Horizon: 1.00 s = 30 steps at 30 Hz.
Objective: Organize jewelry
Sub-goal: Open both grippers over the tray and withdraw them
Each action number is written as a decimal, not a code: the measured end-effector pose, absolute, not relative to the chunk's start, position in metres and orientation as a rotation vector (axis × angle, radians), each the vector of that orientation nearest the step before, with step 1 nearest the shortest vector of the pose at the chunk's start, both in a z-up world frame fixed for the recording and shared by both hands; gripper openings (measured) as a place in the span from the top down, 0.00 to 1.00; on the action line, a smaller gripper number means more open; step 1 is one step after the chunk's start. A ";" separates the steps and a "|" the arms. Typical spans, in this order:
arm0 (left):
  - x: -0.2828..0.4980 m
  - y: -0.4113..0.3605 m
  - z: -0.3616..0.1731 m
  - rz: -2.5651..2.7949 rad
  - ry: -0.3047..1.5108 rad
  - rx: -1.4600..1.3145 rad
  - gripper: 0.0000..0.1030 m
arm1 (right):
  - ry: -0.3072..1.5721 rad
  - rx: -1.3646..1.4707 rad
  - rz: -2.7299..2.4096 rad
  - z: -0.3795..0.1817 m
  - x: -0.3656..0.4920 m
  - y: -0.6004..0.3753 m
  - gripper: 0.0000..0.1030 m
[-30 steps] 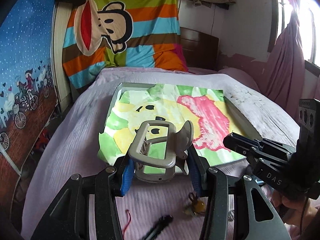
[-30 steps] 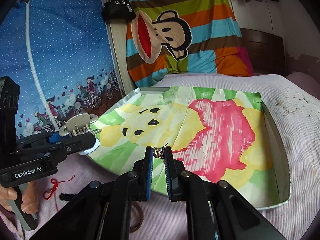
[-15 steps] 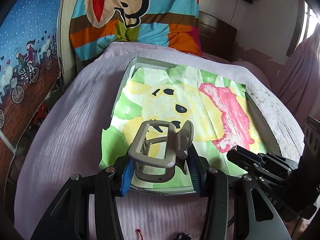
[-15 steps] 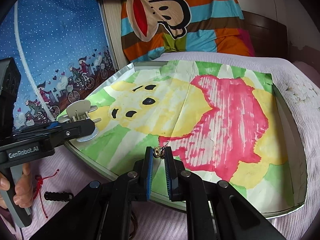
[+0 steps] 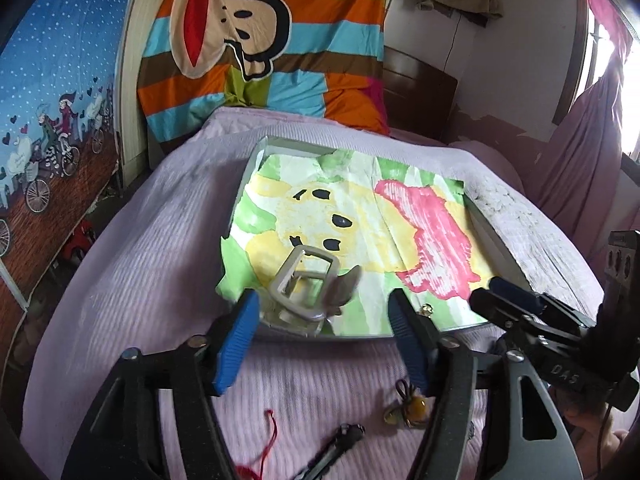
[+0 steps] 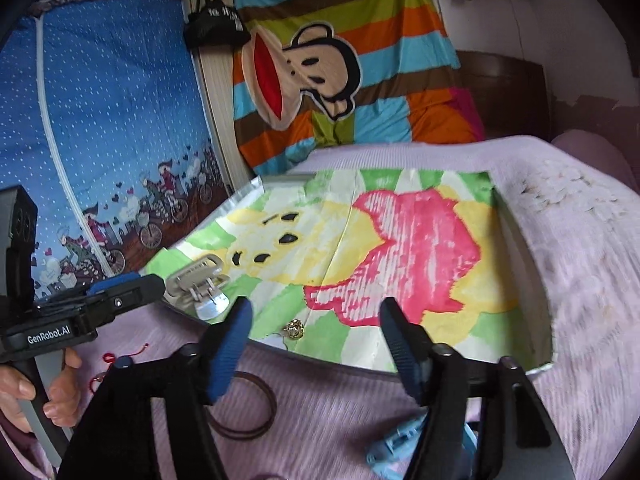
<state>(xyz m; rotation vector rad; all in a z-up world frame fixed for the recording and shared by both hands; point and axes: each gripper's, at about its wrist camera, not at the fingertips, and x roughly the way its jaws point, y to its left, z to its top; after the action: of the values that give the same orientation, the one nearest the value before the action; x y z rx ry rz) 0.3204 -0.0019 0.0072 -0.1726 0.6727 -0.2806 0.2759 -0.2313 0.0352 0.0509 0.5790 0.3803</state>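
Note:
A metal tray point(image 5: 360, 334) lined with a painted paper lies on the bed. In its near left corner rests a grey hair claw clip point(image 5: 308, 292) point(image 6: 196, 280), slightly blurred. My left gripper point(image 5: 322, 296) is just behind the clip, jaws opening, and the blue pads point(image 5: 236, 340) stand clear of it. A small gold earring point(image 6: 294, 328) point(image 5: 426, 310) lies on the paper by the tray's front rim point(image 6: 340, 362). My right gripper point(image 6: 316, 304) hangs over it with its jaws opening, and nothing is gripped. Each view shows the other gripper point(image 5: 492, 292) point(image 6: 152, 280) at its side.
On the pink bedspread in front of the tray lie a red string point(image 5: 268, 440), a black clip point(image 5: 340, 440), an amber pendant point(image 5: 412, 404), a brown band loop point(image 6: 248, 404) and a blue clip point(image 6: 400, 440). A striped monkey blanket point(image 5: 260, 40) leans at the headboard.
Both grippers have opened. The grey clip has left the left pads and sits in the tray; the earring has dropped from the right pads onto the paper. Both hands pulled back slightly.

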 end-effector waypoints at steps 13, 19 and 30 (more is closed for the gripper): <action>0.219 -0.006 0.040 -0.216 0.463 -0.141 0.06 | 0.358 0.065 0.353 0.080 0.172 -0.246 0.00; 0.169 -0.002 0.053 -0.214 0.356 -0.138 0.05 | 0.317 0.069 0.341 0.083 0.133 -0.251 0.00; 0.113 -0.006 0.054 -0.217 0.290 -0.069 0.02 | 0.284 0.002 0.317 0.059 0.097 -0.256 0.00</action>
<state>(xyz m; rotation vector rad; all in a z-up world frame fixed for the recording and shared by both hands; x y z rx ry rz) 0.1133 -0.0057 0.0542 -0.0688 0.2898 -0.2173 0.0968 -0.2558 0.0593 0.0023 0.2841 0.3169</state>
